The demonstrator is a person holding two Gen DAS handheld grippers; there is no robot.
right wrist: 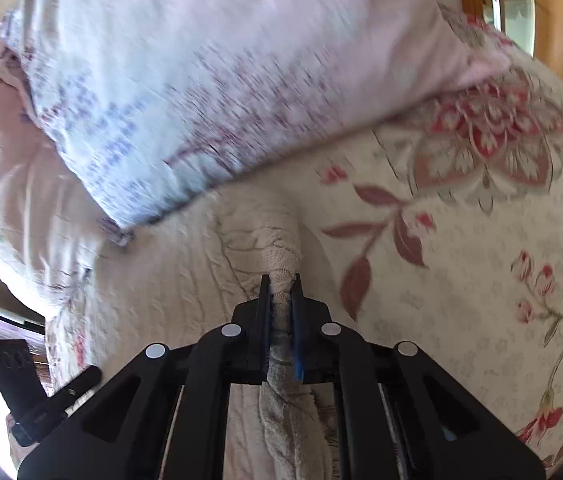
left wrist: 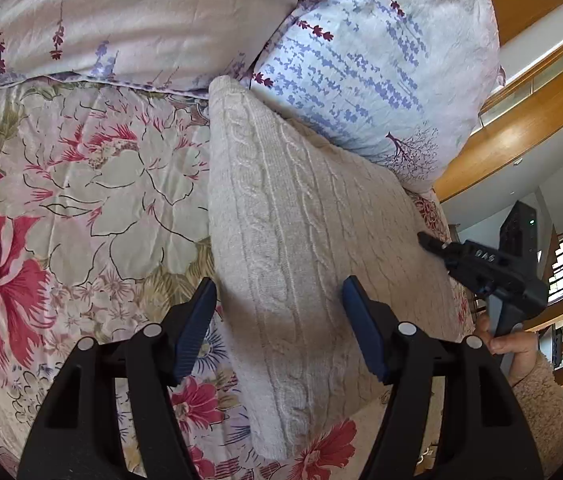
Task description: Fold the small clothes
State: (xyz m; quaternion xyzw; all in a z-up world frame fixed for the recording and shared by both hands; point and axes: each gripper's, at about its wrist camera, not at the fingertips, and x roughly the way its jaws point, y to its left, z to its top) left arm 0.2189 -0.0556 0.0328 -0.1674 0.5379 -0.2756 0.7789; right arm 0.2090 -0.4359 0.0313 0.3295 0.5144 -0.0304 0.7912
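Sweater [left wrist: 305, 240] of cream cable knit lies on the bed [left wrist: 81, 184], on a floral quilt, folded into a long band running from near to far. Its far end touches a pillow [left wrist: 369, 64] printed with blue and purple sprigs.

Left gripper [left wrist: 279, 328] hovers over the sweater's near part with its jaws wide and nothing between them. 1 blue pad [left wrist: 195, 328] sits over the quilt at the sweater's left edge, the other over the knit.

Right gripper [right wrist: 281, 312] has its jaws narrow, pinching a bunched ridge of the sweater [right wrist: 281, 256]. In the left view it reaches in at the sweater's right edge, held by a hand [left wrist: 509, 340] in a fuzzy sleeve. The right view is blurred.
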